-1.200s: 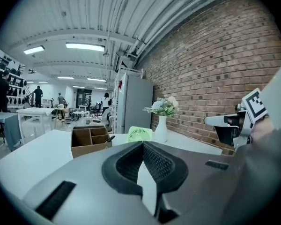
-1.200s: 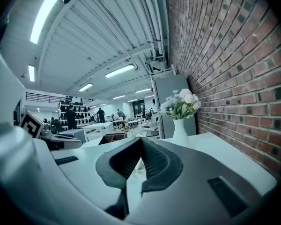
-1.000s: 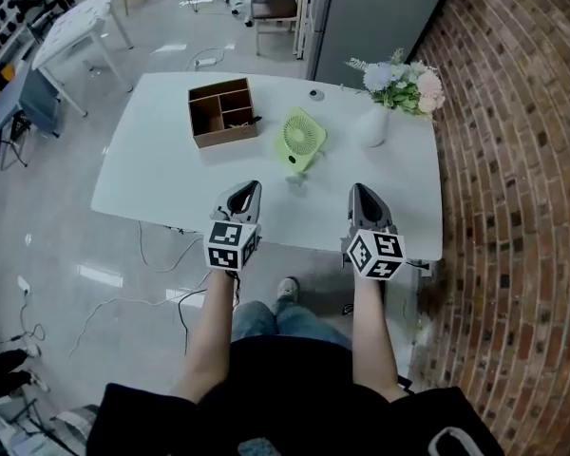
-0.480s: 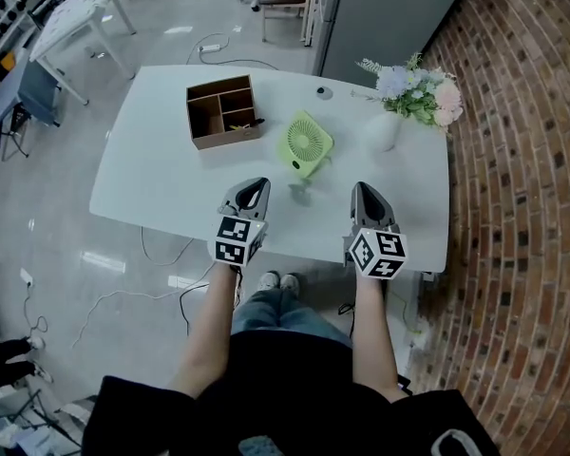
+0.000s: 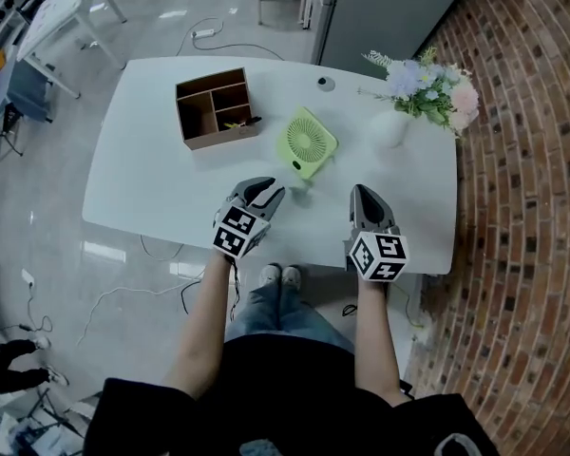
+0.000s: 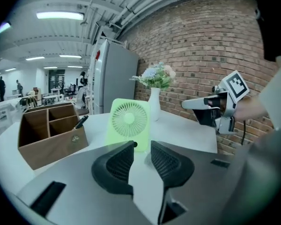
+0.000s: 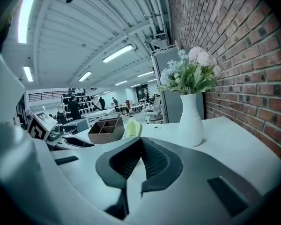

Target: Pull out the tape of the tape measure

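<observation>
On the table [image 5: 152, 179], tape measure [image 5: 301, 191] lies just beyond left gripper [image 5: 273, 191] (jaws just opening, empty)

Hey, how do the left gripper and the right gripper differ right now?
The left gripper has its jaws apart, having just been opening, with nothing between them; the right gripper has its jaws together. In the head view the left gripper angles toward the green fan, while the right gripper points straight ahead. Both are empty and hover over the near edge of the table.
</observation>
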A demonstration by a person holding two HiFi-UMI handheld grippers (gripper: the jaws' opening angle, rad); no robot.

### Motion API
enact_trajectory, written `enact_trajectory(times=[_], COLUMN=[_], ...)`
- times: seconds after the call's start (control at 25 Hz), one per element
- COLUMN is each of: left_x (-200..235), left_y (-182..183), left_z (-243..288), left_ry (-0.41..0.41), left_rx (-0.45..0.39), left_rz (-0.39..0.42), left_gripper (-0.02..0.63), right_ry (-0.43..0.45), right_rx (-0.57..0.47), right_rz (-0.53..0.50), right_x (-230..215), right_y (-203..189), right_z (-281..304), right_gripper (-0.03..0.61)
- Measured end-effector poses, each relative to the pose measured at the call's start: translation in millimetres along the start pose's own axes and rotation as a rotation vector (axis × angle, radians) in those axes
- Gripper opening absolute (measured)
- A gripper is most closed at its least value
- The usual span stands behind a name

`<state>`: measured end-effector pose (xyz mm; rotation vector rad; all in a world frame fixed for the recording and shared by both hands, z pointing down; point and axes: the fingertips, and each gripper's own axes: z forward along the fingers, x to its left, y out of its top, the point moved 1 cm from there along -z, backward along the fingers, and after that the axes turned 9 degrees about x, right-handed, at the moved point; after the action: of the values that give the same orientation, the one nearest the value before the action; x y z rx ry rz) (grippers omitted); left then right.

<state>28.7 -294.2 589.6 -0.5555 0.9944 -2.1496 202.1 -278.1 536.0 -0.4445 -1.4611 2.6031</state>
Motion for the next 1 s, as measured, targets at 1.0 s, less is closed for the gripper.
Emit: enact_trajectory(times=[1.0], left_x=[-15], left_y=[-37], left_z=[81], left_ry=[-0.324], left_rx=[0.261], left_rz=[0.334], left_gripper=[0.105], right_ry=[-0.031], right_rx=[0.102], right_rz=[0.017], right_x=[-18], right_y=[-31], right_z=[17], right_gripper=[0.002])
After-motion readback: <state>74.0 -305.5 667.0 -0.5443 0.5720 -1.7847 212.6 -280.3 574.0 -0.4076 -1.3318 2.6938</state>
